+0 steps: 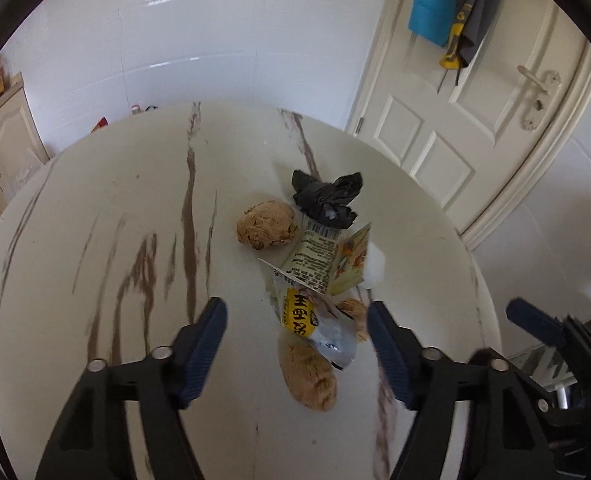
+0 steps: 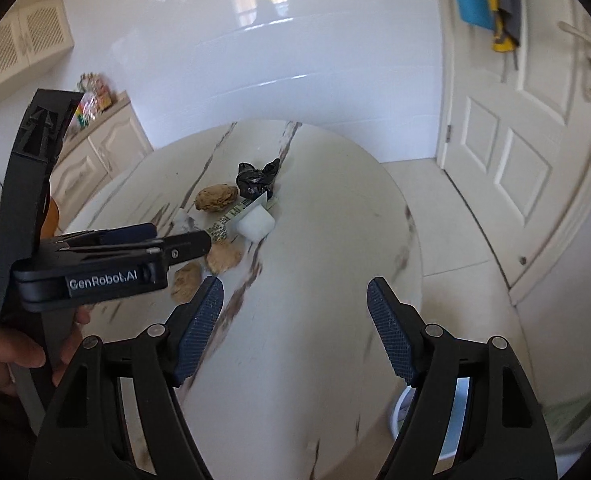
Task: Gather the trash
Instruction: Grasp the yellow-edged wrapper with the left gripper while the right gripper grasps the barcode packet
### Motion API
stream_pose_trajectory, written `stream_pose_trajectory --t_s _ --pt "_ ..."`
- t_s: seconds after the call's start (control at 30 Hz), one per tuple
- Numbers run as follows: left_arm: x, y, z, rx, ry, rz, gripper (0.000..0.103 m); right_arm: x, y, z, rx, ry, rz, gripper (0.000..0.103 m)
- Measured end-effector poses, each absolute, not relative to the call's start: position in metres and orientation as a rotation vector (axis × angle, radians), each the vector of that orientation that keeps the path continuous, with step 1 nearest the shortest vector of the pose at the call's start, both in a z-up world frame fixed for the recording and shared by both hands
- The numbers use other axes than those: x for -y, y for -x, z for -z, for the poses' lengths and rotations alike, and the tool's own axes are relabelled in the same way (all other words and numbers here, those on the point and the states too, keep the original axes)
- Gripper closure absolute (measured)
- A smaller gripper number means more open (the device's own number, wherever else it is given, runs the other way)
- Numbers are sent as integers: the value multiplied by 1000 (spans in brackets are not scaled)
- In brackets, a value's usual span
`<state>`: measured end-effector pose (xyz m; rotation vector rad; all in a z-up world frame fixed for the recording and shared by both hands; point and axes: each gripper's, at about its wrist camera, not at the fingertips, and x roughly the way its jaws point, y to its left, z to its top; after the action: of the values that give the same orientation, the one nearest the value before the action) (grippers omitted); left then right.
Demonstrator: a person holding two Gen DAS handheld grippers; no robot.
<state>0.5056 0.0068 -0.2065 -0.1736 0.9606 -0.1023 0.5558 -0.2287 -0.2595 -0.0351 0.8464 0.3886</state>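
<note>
**Both grippers open over a loose trash pile**

Nearest in the left wrist view, the left gripper [image 1: 297,316] hangs with its jaws apart and nothing pressed between them; a crumpled brown wad [image 1: 308,376] and the yellow-and-silver wrapper [image 1: 315,320] lie on the table [image 1: 95,220] between its fingers, untouched as far as I can tell. In the right wrist view the right gripper [image 2: 295,300] is likewise open and empty, over bare table with the pile off to its left.

Farther out, the pile runs on: a printed carton [image 1: 327,256], a second brown wad [image 1: 265,224] just beside it, then a crumpled black bag [image 1: 327,200] at the far end. A white block [image 2: 255,224] rests against the carton.

Risks, as I judge them: the wrapper overlaps the near wad and the carton, so closing here may catch only a foil edge and drag or scatter the rest. The pile sits near the table's right edge, so a nudge could push pieces off. The two grippers are close together and could collide.

Hard to make out: both views are motion-blurred. A third wad is half hidden under the wrapper. A pale round rim [image 2: 399,408] below the table may be a bin, but the right gripper mostly covers it.
</note>
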Motion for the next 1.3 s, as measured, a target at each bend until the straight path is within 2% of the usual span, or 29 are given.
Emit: stream_pose_trajectory --t_s 0.1,0.13,0.23,0.3,0.77,0.83,0.93,1.2,1.23,1.3 --pt "-6 -533 210 -939 186 137 53 219 -569 267 -872 73 -409 31" --pt "-8 -534 210 -933 188 154 65 214 -574 269 -878 90 -419 31" --pt "-15 -538 212 -931 172 177 91 202 -584 272 -887 125 -429 31" --pt "-21 -534 213 -930 170 198 98 192 -588 273 -882 173 -430 31" --pt "-80 -488 190 -879 156 187 100 159 -629 288 -944 94 -552 33" --pt "-79 -486 190 -880 155 193 100 159 -631 289 -949 74 -558 47" --pt "-80 -486 192 -891 163 194 100 161 -636 292 -964 26 -574 52" --pt "-64 -504 207 -939 166 184 99 159 -641 296 -972 -8 -558 51" --pt "-62 -507 211 -954 162 178 95 158 -641 296 -970 -9 -555 51" --pt "-61 -509 213 -949 167 175 95 162 -640 295 -965 -13 -539 51"
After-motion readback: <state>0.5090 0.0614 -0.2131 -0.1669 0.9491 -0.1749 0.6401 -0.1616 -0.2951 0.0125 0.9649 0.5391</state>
